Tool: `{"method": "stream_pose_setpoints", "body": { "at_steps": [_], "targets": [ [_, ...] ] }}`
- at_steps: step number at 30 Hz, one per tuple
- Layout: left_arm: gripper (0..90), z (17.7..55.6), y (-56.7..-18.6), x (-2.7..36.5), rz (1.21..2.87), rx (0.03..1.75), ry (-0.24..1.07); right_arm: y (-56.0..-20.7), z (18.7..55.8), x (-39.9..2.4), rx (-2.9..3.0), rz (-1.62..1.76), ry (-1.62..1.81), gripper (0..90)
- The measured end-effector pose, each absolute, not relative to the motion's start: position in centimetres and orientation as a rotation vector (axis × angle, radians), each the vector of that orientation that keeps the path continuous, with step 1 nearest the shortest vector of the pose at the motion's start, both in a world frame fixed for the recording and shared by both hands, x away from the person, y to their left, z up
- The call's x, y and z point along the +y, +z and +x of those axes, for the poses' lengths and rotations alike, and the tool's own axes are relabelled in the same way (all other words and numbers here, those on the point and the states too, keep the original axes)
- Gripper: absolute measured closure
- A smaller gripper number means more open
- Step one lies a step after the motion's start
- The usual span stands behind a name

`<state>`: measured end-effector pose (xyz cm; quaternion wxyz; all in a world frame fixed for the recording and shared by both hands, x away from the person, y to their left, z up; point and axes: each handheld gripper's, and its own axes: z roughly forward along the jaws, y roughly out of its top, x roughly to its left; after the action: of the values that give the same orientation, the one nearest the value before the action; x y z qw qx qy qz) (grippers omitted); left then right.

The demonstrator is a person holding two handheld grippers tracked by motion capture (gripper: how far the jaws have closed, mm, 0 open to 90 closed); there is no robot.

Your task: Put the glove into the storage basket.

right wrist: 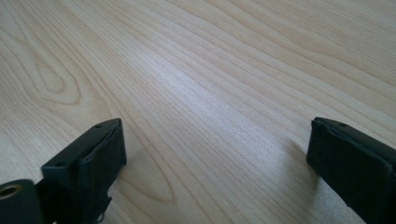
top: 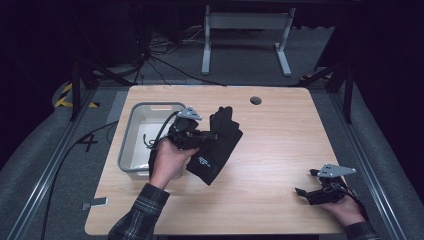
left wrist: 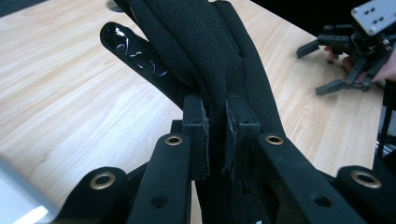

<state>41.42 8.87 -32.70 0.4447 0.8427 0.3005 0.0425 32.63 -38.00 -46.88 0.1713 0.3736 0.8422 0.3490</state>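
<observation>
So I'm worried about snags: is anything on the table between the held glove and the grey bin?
Nothing visible. The left claw is shut on the black glove, right beside the grey bin, with no object between them.

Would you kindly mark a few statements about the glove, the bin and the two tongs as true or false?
1. The left tongs are shut on the black glove. True.
2. The right tongs hold a second glove. False: their jaws stand wide apart over bare table, with nothing between them.
3. The grey bin sits at the table's left side. True.
4. The glove lies inside the bin. False: it is held over the wood, right of the bin.
5. The table has a round hole near its far edge. True.
</observation>
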Motion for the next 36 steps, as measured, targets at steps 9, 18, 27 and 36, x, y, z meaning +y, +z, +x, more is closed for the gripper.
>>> {"method": "stream_pose_setpoints", "body": {
  "at_steps": [9, 18, 27, 36],
  "targets": [
    [80.9, 42.0, -31.9, 13.3, 2.045, 0.834, 0.15, -46.9, 32.7, -37.9, 2.393, 1.069, 0.981, 1.3],
    [80.9, 42.5, -31.3, 17.6, 1.996, 0.928, 0.203, -46.9, 32.7, -37.9, 2.393, 1.07, 0.981, 1.3],
    [80.9, 43.3, -32.2, 21.3, 1.968, 1.036, 0.228, -46.9, 32.7, -37.9, 2.392, 1.07, 0.982, 1.3],
    [80.9, 44.5, -34.9, 22.1, 1.953, 1.086, 0.163, -46.9, 32.7, -37.9, 2.392, 1.071, 0.982, 1.3]
  ]
}}
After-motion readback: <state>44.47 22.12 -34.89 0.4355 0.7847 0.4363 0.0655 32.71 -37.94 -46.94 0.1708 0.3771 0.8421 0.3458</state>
